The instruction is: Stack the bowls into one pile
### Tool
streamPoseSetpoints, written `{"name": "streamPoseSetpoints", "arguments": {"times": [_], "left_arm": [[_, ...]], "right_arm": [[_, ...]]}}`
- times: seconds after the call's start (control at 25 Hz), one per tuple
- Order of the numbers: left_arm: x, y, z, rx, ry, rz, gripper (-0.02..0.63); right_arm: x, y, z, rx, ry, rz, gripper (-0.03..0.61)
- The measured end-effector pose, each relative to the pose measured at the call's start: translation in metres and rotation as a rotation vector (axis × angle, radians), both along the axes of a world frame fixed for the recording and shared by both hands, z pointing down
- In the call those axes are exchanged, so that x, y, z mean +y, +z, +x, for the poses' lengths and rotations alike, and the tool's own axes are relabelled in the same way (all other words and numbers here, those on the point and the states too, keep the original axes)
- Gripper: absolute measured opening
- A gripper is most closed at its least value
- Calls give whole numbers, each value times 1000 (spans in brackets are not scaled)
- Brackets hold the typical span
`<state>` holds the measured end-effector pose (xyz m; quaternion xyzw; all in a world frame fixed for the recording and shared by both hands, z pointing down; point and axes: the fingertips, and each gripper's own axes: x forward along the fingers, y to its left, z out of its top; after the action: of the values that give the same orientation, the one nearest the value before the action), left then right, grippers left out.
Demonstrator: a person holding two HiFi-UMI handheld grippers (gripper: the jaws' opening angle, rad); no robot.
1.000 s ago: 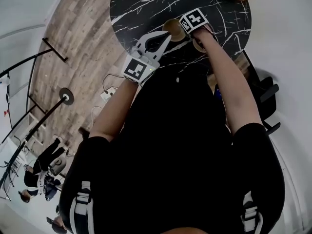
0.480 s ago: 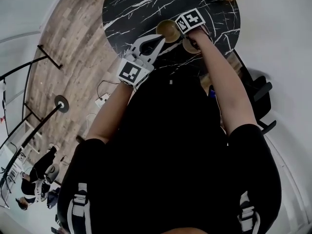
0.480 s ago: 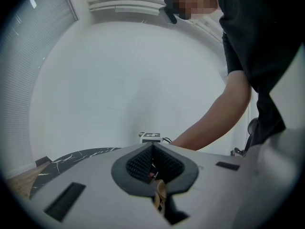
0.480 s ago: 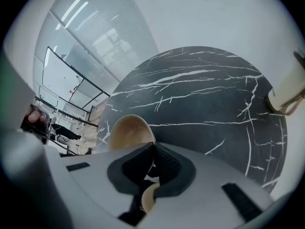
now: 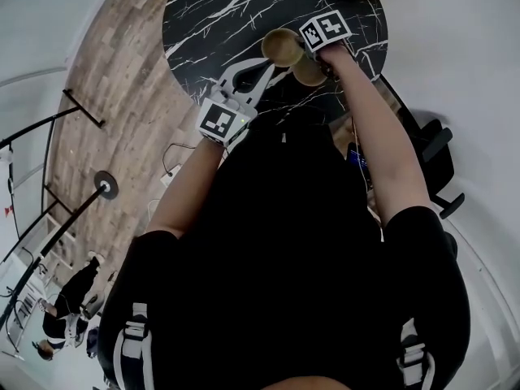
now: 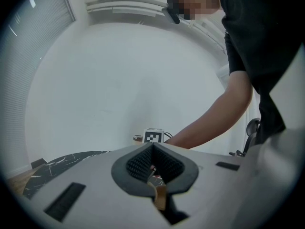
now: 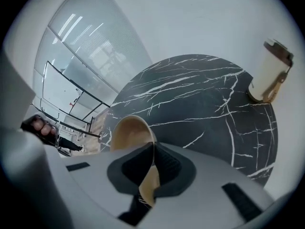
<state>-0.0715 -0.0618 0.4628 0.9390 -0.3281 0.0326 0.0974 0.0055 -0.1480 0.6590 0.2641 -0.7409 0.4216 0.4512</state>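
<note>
Tan round bowl: gripped by its rim in the right claw. It is tilted, with its hollow turned toward that claw's camera, and sits over the near part of the black white-veined marble tabletop.
Right claw: clenched on the bowl's thin wall, one pad on each face of it, and pointed steeply down.
Second tan bowl: close to the tabletop's near edge, just beside the held bowl. It is partly covered by the right hand; I cannot tell whether the two bowls touch.
Left claw: clenched, tips together, with nothing standing out past them. A tan sliver shows low in the slot behind the pads, too small to name. The claw is nearly level over the near edge, aimed toward the right hand, its tips just beside the held bowl.
Cream paper cup with a brown sleeve and dark lid: upright near the tabletop's far right edge, well apart from both bowls.
Wood-plank floor: beyond the tabletop's left edge.
</note>
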Motion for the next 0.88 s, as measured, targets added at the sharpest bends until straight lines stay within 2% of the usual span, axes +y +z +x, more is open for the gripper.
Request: {"name": "streamPoseSetpoints", "arguments": {"times": [0.36, 0.88], "left_arm": [[7, -10, 24, 10, 32, 22, 5], [19, -4, 42, -15, 67, 6, 5]], "right_arm": [[10, -11, 33, 0, 43, 3, 11], [45, 15, 70, 16, 84, -54, 9]]}}
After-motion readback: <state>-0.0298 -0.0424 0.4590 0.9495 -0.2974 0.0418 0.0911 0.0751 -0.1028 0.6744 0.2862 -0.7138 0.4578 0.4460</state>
